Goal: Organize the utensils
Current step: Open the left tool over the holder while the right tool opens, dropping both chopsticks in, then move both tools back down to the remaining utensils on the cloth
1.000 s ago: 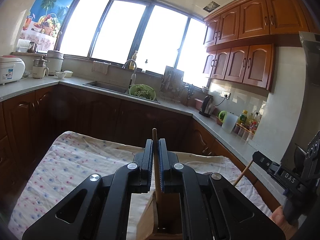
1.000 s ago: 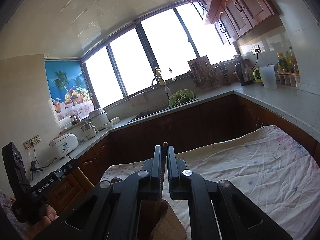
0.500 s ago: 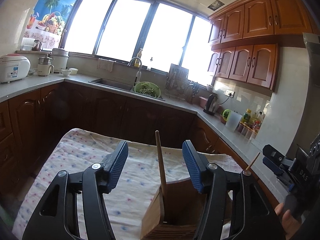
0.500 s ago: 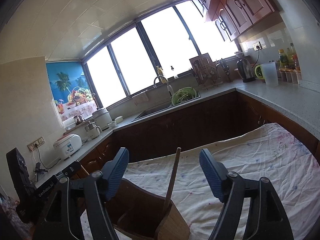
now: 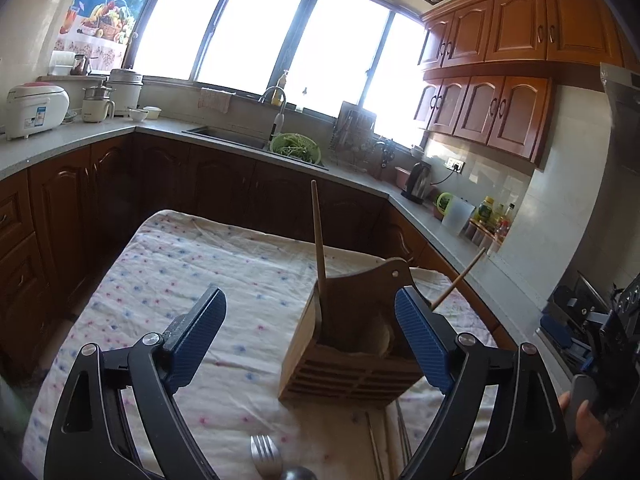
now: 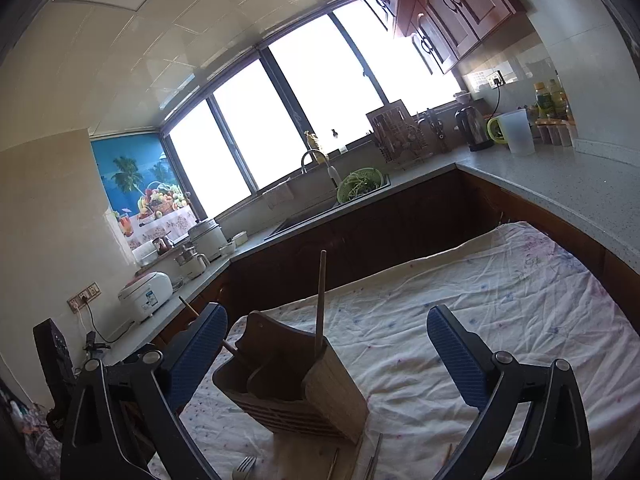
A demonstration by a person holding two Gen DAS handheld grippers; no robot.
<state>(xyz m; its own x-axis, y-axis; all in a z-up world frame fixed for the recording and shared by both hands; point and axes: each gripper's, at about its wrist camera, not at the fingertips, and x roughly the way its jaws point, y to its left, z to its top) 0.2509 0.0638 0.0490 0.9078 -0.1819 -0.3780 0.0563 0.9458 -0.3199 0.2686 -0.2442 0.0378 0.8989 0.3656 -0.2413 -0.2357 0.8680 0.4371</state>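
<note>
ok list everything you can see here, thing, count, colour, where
utensil holder: 1, wooden, on the cloth
wooden sticks: 2, standing in the holder, one upright, one leaning
fork: 1, silver, on the cloth in front of the holder
tablecloth: 1, white with coloured dots, covering the table
colander: 1, green, by the sink
kettle: 1, dark, on the counter
rice cooker: 1, white, counter
left gripper: jaws opening, nothing between the pads
right gripper: jaws opening, nothing gripped
</note>
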